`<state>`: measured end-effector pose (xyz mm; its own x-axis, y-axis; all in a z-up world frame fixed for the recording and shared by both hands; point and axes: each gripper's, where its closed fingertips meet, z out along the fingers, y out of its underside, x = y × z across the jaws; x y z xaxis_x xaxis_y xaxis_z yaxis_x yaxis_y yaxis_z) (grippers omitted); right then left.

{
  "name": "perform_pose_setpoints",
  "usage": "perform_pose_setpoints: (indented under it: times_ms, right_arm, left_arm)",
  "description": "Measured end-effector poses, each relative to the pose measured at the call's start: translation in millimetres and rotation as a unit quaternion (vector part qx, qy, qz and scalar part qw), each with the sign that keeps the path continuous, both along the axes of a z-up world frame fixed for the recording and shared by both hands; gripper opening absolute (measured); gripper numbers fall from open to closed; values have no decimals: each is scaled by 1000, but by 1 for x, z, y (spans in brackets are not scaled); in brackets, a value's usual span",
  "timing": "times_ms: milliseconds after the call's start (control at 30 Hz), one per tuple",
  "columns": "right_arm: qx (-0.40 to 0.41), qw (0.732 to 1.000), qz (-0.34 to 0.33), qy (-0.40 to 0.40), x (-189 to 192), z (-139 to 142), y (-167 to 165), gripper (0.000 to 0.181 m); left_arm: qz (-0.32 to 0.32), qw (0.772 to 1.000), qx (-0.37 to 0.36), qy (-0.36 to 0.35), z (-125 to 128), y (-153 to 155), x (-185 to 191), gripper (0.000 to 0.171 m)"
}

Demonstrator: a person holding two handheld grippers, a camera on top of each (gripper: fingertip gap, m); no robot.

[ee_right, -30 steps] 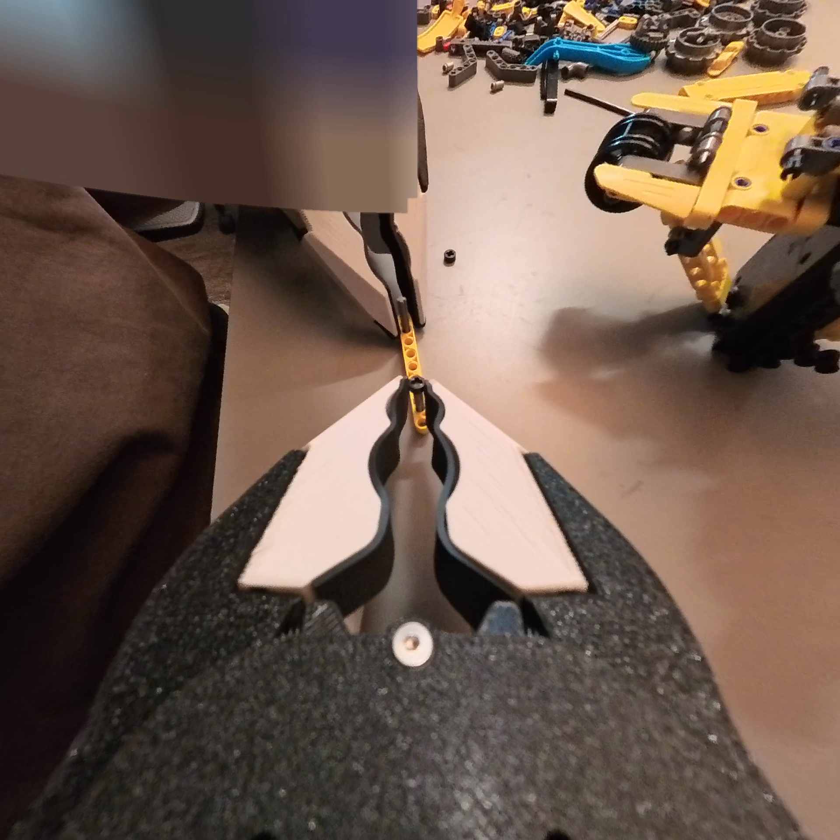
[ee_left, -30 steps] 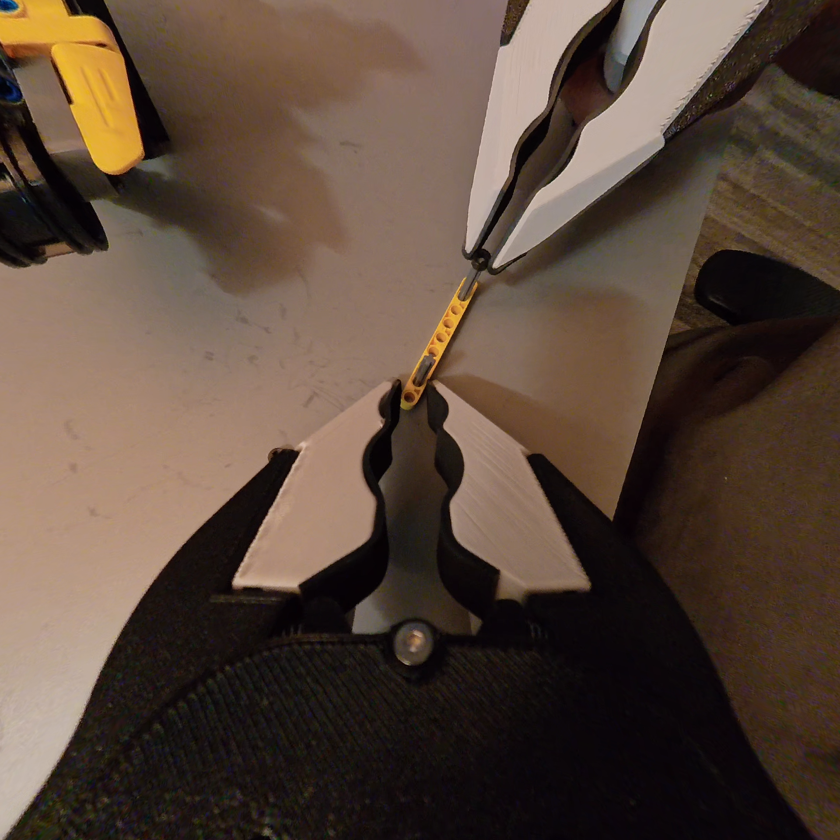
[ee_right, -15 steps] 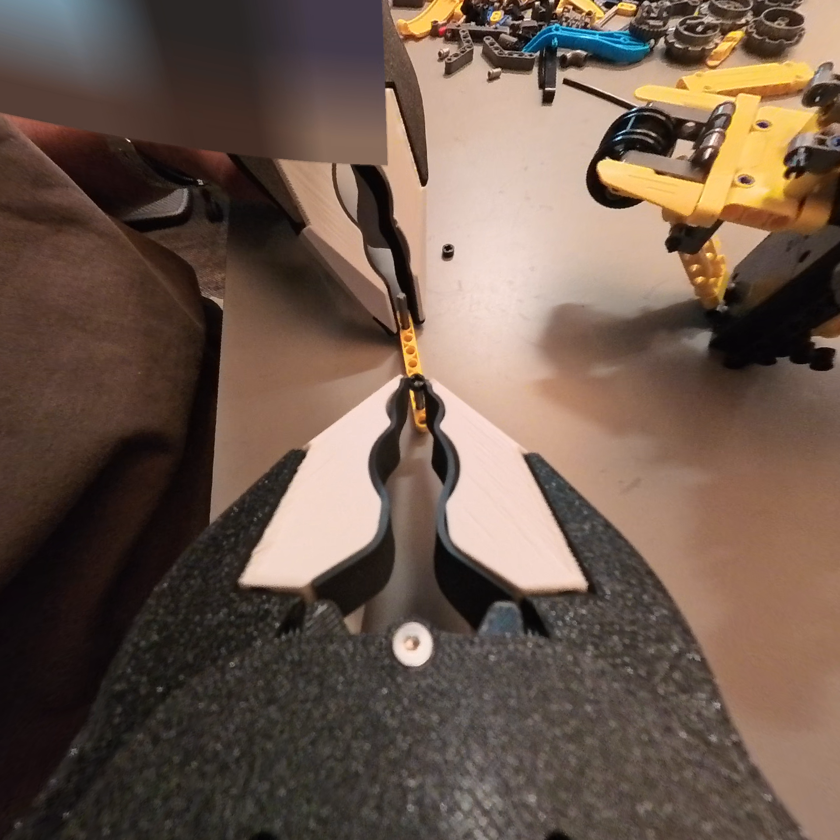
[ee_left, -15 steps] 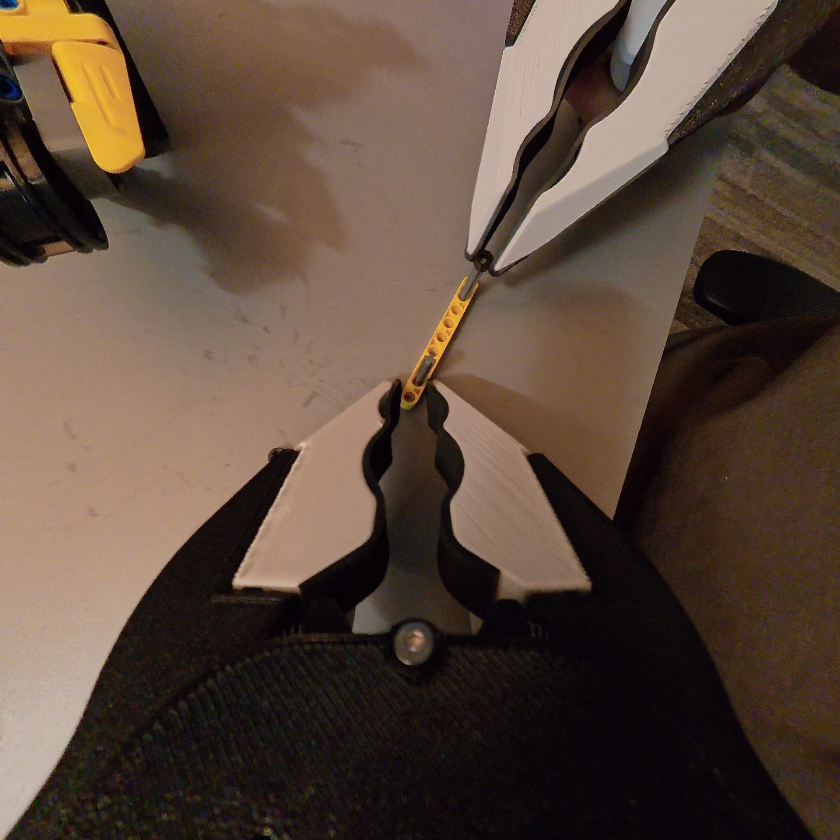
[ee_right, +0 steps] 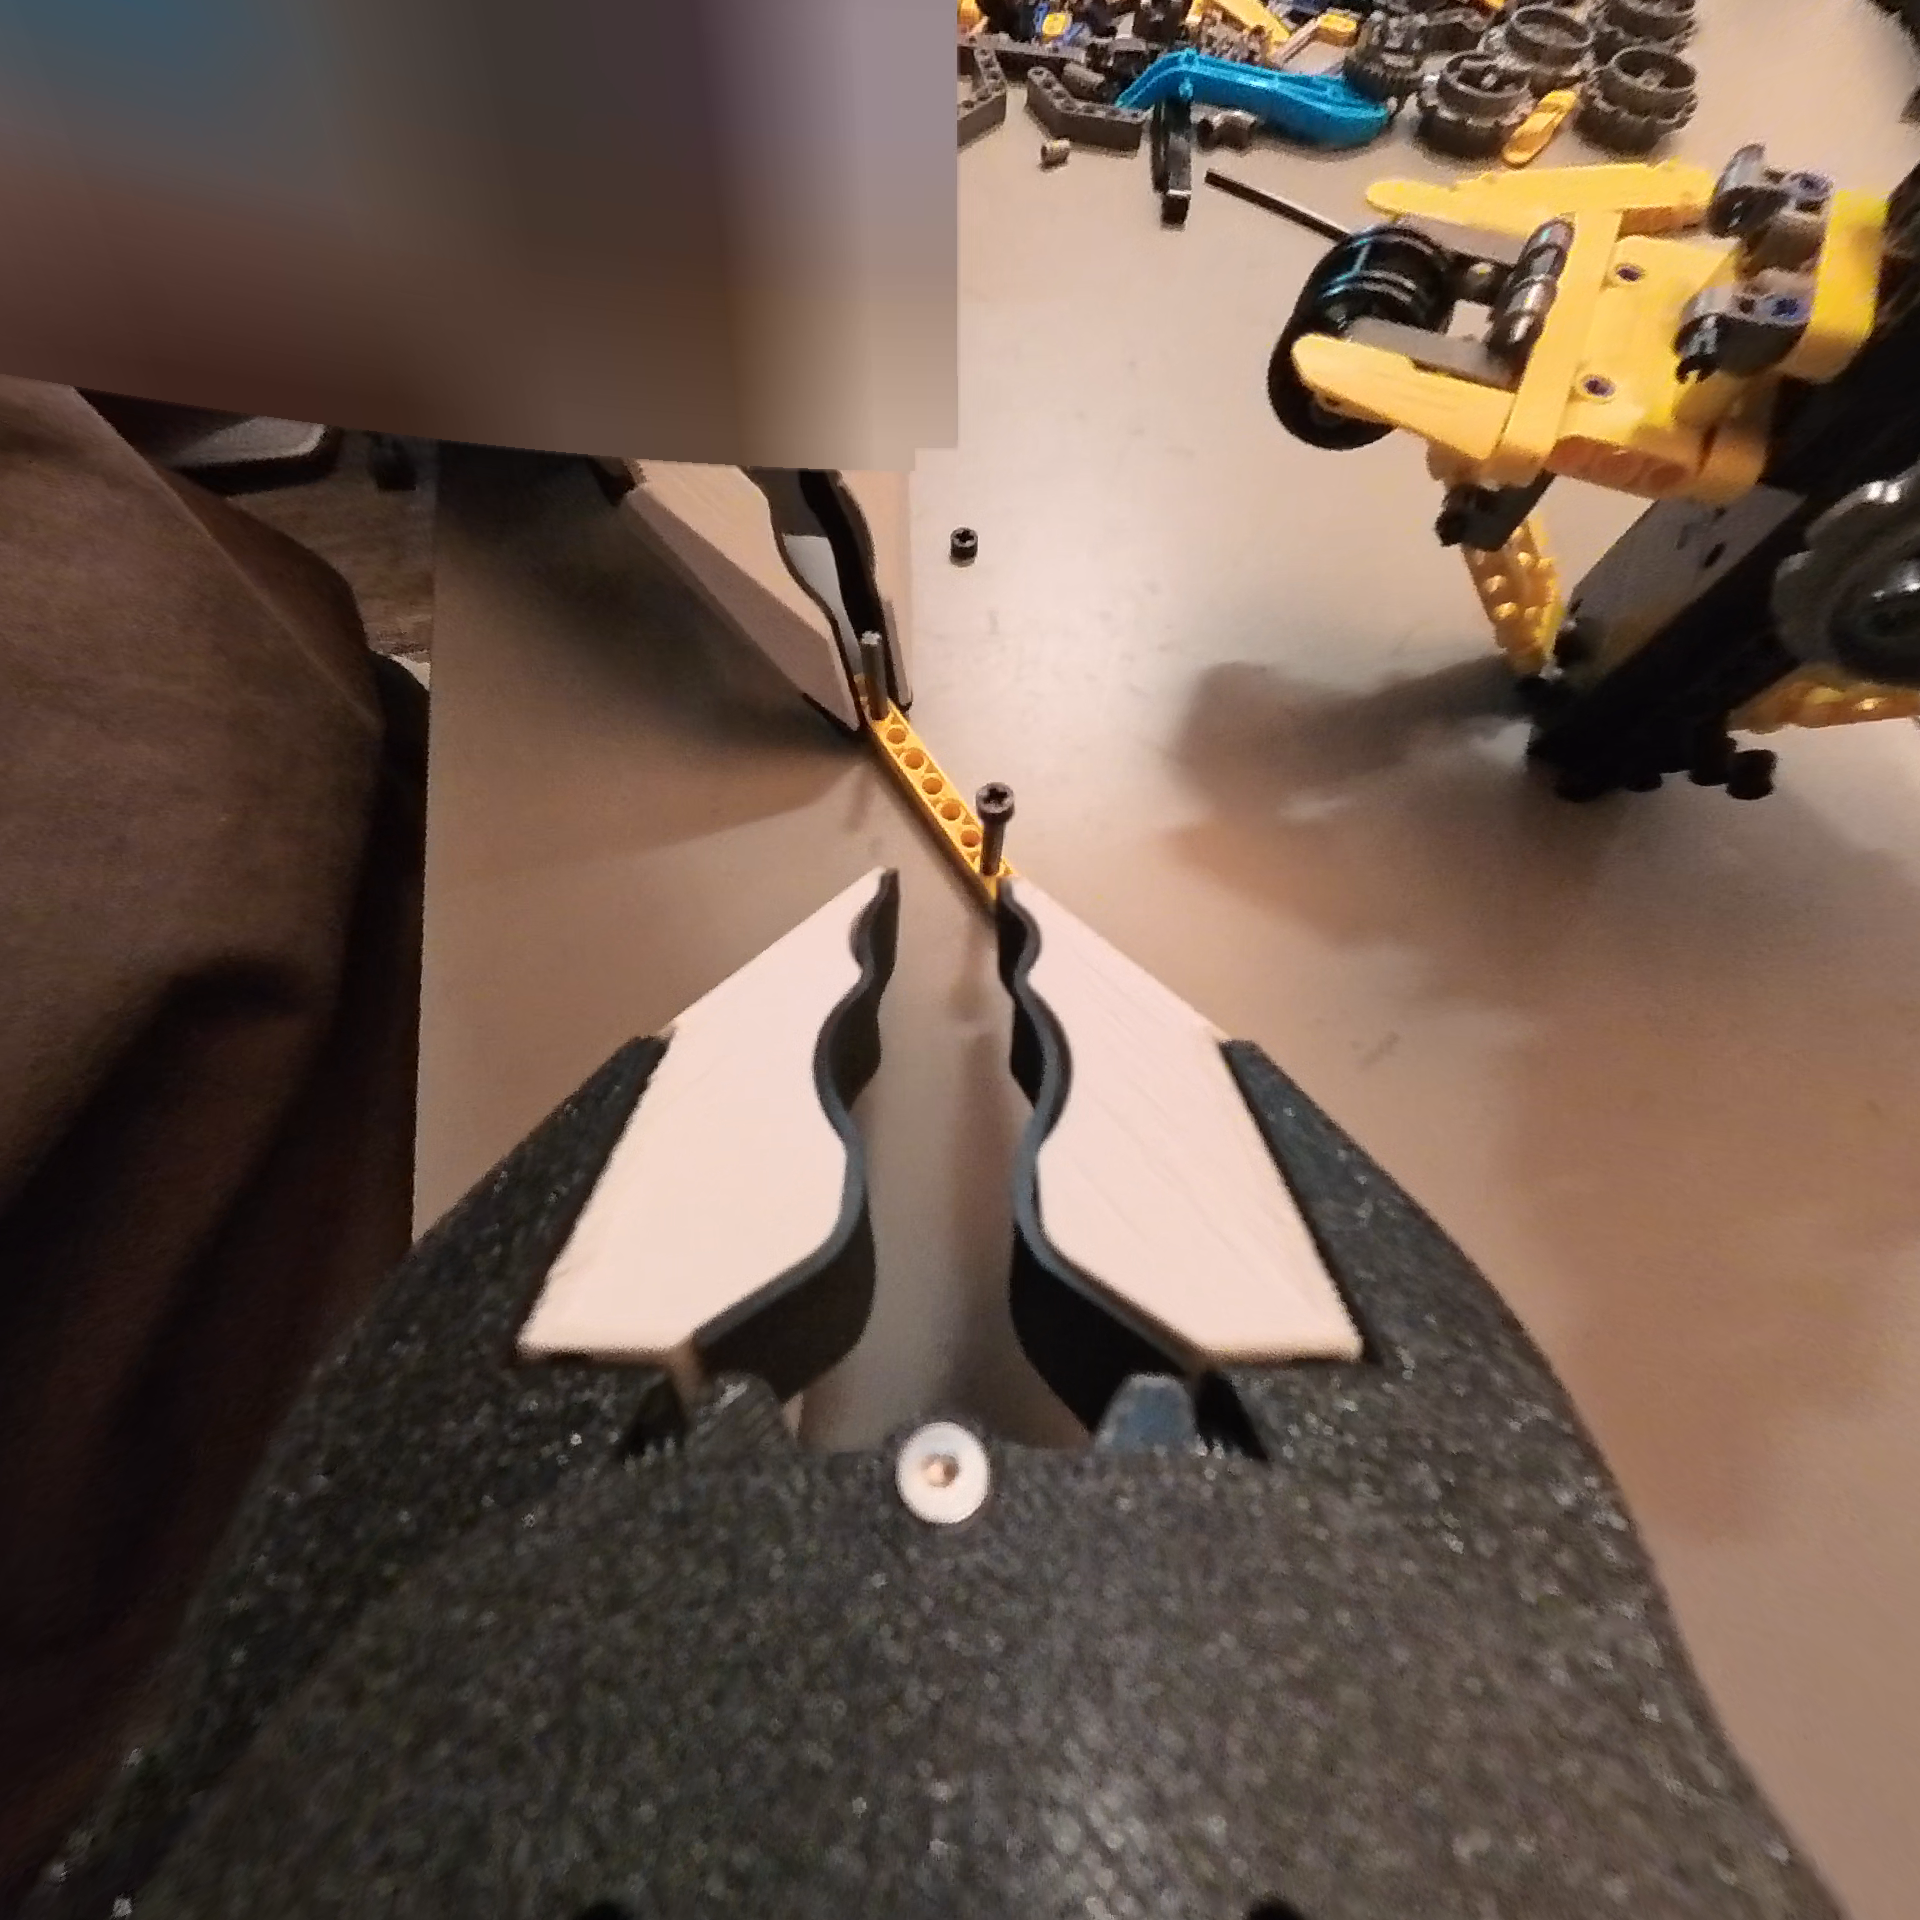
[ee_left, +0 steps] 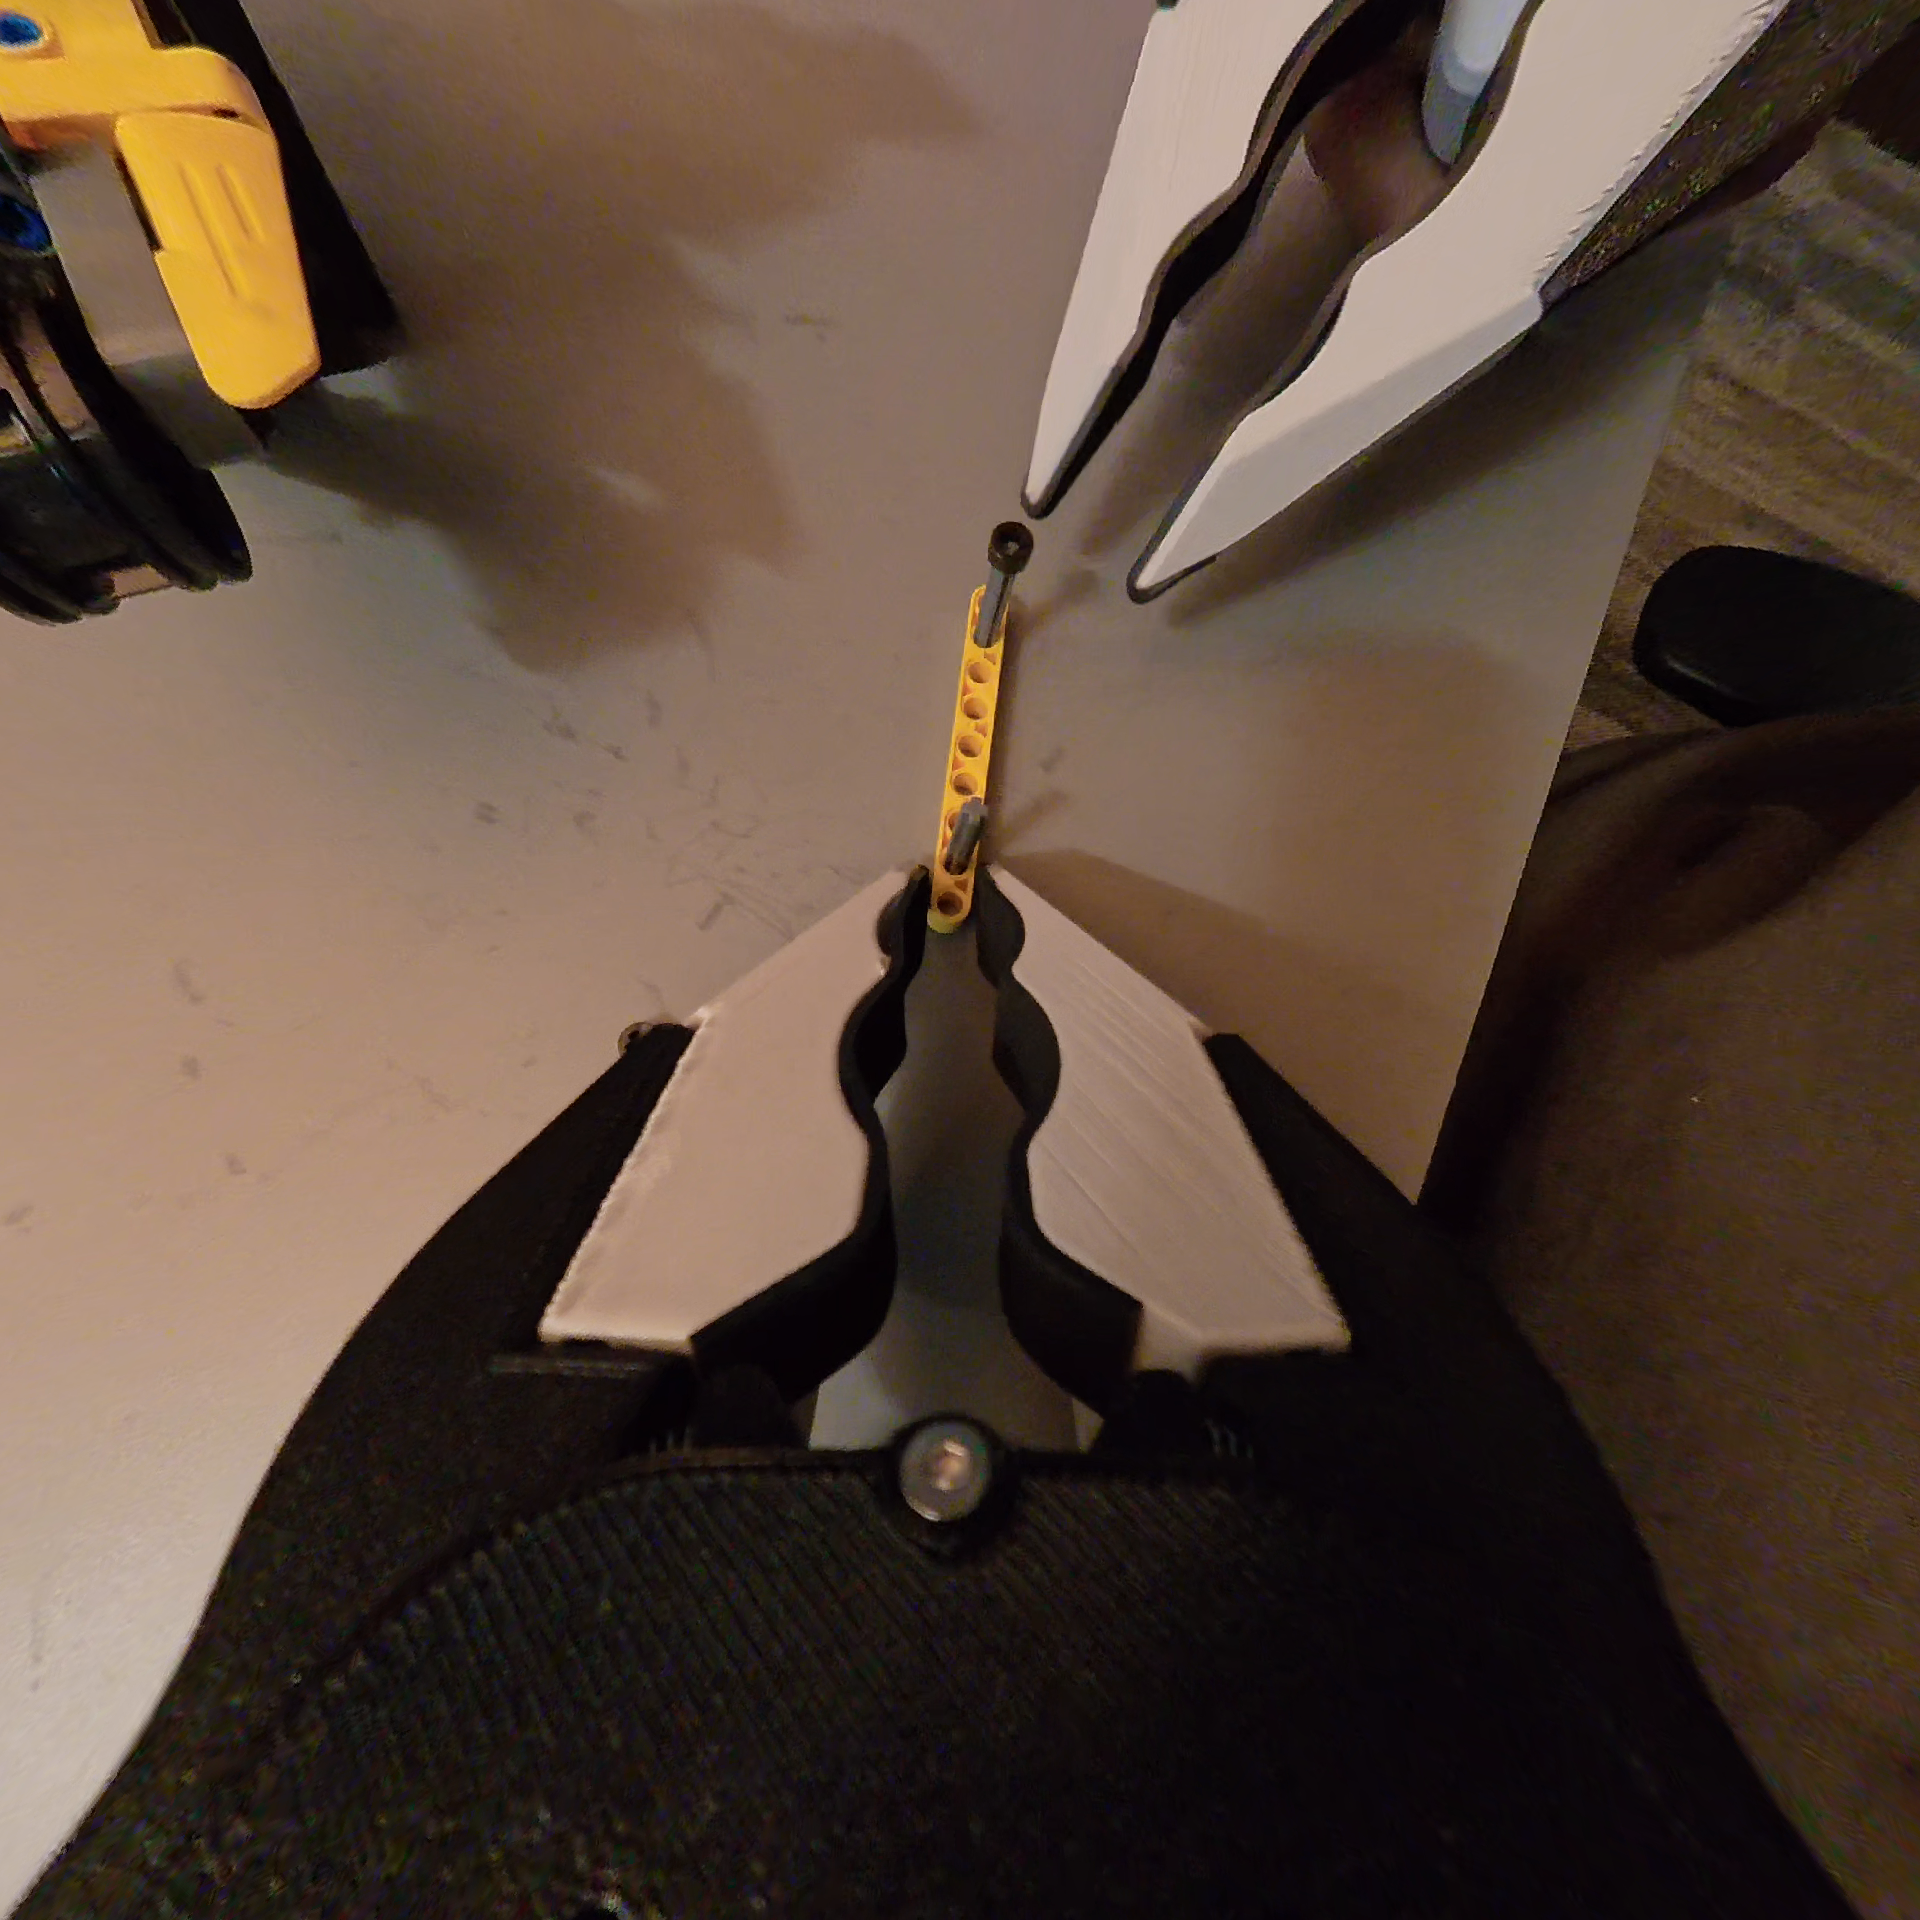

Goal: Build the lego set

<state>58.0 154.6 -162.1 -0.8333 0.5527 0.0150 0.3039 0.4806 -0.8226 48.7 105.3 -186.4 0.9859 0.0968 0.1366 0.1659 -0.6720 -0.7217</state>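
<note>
A yellow strip (ee_left: 966, 758) is pinched by the left claw (ee_left: 951, 896); the right claw (ee_right: 943, 902), spread, lies at six o'clock. The black pin (ee_right: 993, 826) could be knocked loose.

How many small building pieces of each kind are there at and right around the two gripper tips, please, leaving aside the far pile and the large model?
yellow beam: 1
pins standing in the beam: 2, a dark pin and a grey pin
loose black bush: 1
Total: 4
</note>
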Motion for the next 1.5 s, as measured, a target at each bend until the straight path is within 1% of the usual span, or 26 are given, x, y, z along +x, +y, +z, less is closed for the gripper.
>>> perform_pose_setpoints:
  times_ms: [133,200,300,367,500,600,800,1000,1133,1300,1500]
  right_arm:
    - [-24,999,-14,18,-6,11,-5,18]
    - [-27,999,-18,32,-9,16,-8,13]
    - [-3,998,-21,52,-13,15,-9,6]
    - [6,998,-21,56,-15,13,-8,5]
    - [-3,999,-24,49,-16,10,-8,5]
    - [-2,998,-27,49,-16,10,-6,0]
    - [10,998,-24,63,-16,9,-8,0]
    - [-8,999,-32,34,-17,9,-6,0]
    - [-2,999,-37,39,-17,8,-7,0]
    - [-19,999,-44,17,-16,8,-5,0]
    - [-3,998,-50,38,-17,8,-5,0]
  left_arm:
    - [0,1000,0,-2,0,0,0,7]
    - [0,1000,0,0,0,0,0,7]
    - [0,1000,0,0,0,0,0,6]
    - [0,1000,0,0,0,0,0,7]
    - [0,1000,0,-1,0,0,0,6]
    - [0,1000,0,-2,0,0,0,7]
    - [0,1000,0,-4,0,0,0,6]
    - [0,1000,0,-2,0,0,0,6]
    - [1,1000,0,-8,0,0,0,6]
    - [1,1000,0,-8,0,0,0,7]
    - [4,1000,-1,-6,0,0,-1,6]
